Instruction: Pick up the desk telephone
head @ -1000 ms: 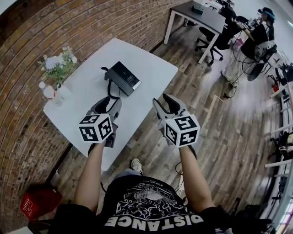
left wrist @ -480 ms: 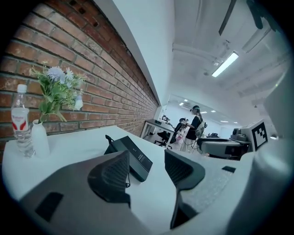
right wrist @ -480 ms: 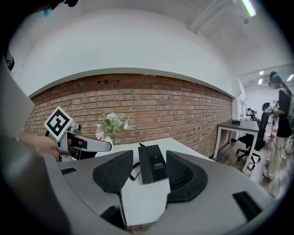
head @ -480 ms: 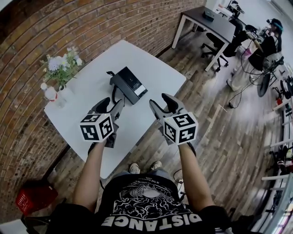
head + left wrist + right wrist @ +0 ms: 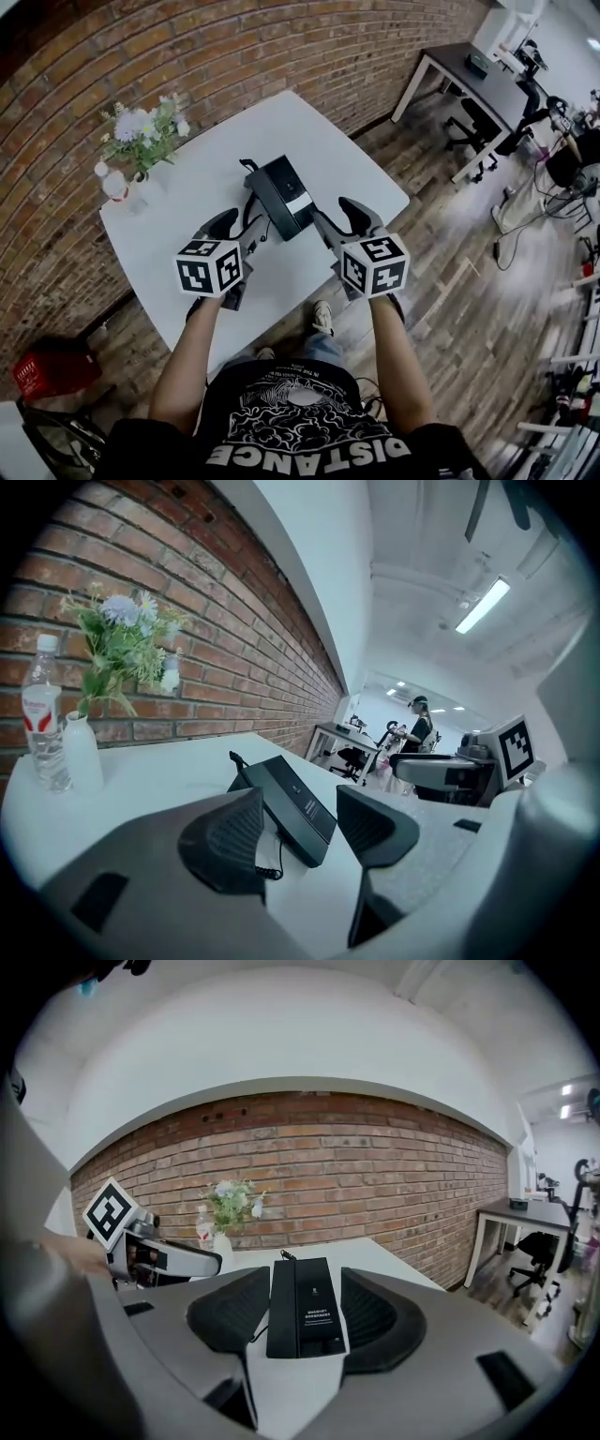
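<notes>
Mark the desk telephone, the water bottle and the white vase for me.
desk telephone (image 5: 284,192): head view, middle of its black top face.
water bottle (image 5: 41,719): left gripper view, on its label.
white vase (image 5: 82,755): left gripper view, on its body.

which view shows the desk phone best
The right gripper view: the phone sits large and centred, its whole top face clear. The head view shows it from above but small on the white table. The left gripper view catches it at an angle, its near end partly covered.
</notes>
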Demonstrator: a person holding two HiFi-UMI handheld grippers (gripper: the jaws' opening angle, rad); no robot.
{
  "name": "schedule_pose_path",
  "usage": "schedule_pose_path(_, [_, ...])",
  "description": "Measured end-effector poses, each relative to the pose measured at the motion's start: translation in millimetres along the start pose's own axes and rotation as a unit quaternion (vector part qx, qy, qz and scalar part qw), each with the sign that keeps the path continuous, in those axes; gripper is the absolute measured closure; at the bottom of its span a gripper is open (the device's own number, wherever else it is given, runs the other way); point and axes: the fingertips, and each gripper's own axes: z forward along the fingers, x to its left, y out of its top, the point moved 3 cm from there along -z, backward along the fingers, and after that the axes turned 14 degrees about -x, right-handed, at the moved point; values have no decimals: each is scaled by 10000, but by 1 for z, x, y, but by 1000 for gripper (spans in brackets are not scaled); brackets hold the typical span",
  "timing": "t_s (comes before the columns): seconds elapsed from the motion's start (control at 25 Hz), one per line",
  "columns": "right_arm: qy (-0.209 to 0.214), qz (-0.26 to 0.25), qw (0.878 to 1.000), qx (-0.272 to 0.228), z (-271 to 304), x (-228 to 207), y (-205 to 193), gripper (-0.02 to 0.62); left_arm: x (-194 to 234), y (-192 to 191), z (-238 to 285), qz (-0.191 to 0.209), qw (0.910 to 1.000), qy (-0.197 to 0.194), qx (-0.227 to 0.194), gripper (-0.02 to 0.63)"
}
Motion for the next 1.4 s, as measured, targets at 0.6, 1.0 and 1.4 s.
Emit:
schedule_pose_path(0.6, [1961, 210, 9754, 986, 103, -61, -54, 354, 32, -44, 86, -1045, 9884, 1054, 313, 345])
schedule_pose_path(1.0, [2878, 888, 9327, 1985, 145, -69, -109, 319, 51, -73, 113, -2086, 9702, 1225, 120, 344])
schedule_pose_path(1.4, [3525, 1426, 8836, 2732, 160, -49, -135, 295, 52, -86, 126, -2555, 9571, 1367, -58, 344])
